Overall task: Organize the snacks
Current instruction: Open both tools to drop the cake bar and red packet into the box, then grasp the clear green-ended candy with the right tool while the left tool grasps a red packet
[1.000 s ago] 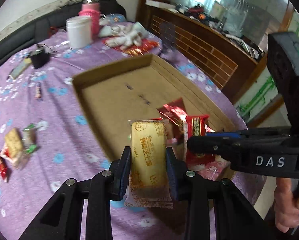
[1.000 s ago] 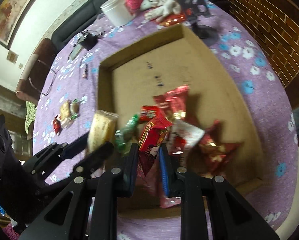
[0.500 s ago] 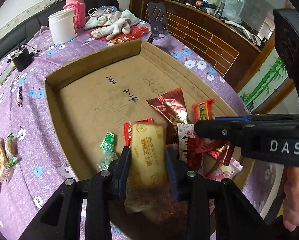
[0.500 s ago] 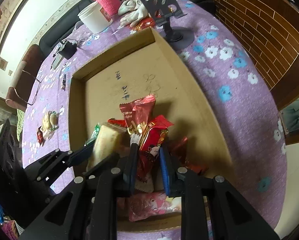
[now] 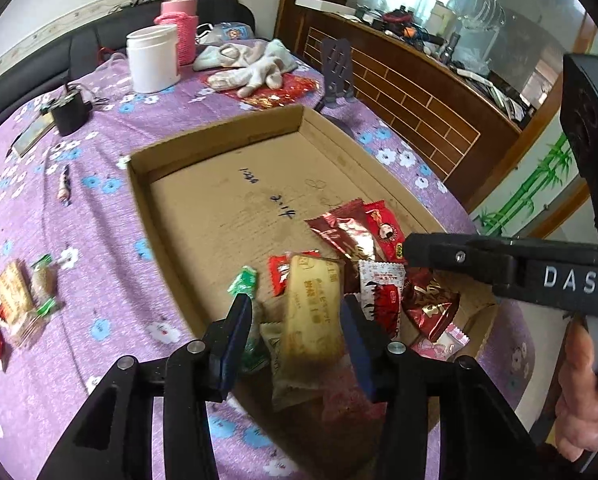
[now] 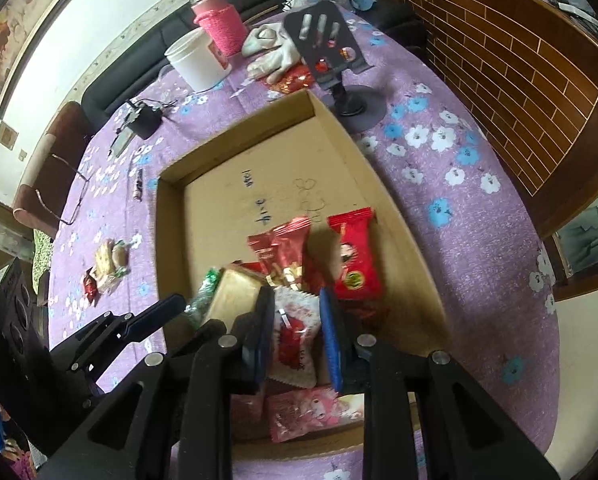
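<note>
A shallow cardboard tray [image 5: 215, 140] [image 6: 171, 196] lies on the purple flowered tablecloth and holds several snack packets at its near end. My left gripper [image 5: 297, 316] is open over the tray's near edge; a yellow biscuit packet [image 5: 313, 312] [image 6: 235, 292] lies loose between its fingers. My right gripper [image 6: 295, 336] is open above a white and red packet [image 6: 295, 344]. A red packet with a face [image 6: 353, 252] [image 5: 385, 232] lies free in the tray beyond it. The right gripper [image 5: 407, 244] shows from the side in the left wrist view.
A few loose snacks [image 5: 17, 308] [image 6: 107, 264] lie on the cloth left of the tray. A white tub [image 5: 153, 58], a pink bottle [image 5: 179, 28], gloves [image 5: 251, 68], a phone stand [image 6: 327, 44] and a charger [image 5: 71, 110] stand beyond the tray. A brick-pattern cabinet is at right.
Both grippers opened. The left let go of the yellow biscuit packet into the tray; the right let go of the red face packet, which now lies farther in the tray.
</note>
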Motion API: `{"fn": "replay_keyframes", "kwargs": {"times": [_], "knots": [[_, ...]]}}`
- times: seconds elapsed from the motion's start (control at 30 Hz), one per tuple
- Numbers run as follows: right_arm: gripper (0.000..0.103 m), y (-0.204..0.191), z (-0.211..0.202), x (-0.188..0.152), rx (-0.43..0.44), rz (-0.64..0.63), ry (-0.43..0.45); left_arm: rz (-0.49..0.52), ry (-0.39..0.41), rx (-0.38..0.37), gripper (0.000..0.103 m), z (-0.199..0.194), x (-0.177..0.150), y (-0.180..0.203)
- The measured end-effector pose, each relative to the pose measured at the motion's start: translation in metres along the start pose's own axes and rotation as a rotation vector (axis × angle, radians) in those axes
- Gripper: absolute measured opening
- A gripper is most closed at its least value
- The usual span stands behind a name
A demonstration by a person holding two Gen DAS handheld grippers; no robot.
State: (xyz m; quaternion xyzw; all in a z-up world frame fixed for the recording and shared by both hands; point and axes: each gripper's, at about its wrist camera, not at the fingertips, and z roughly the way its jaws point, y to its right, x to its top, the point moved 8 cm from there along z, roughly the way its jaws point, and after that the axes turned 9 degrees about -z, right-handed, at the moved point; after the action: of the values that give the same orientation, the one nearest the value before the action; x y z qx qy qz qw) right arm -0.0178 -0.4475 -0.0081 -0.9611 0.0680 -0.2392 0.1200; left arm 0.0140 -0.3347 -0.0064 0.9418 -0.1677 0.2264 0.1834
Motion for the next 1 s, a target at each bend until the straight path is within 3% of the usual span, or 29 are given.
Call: {"fn": "replay_keyframes", "kwargs": {"times": [0.47, 0.8, 1.0], "knots": [[0.022, -0.091, 0.023, -0.011, 0.074, -0.151, -0.057, -0.134, 0.044, 0.058, 0.048, -0.043, -0.021, -0.076], [0.022, -0.16, 0.051, -0.019, 0.131, -0.243, -0.117, -0.315, 0.066, 0.128, 0.048, -0.071, -0.052, -0.162], [0.022, -0.196, 0.076, -0.003, 0.163, -0.257, -0.159, -0.422, 0.097, 0.18, 0.048, -0.095, -0.064, -0.221]]}}
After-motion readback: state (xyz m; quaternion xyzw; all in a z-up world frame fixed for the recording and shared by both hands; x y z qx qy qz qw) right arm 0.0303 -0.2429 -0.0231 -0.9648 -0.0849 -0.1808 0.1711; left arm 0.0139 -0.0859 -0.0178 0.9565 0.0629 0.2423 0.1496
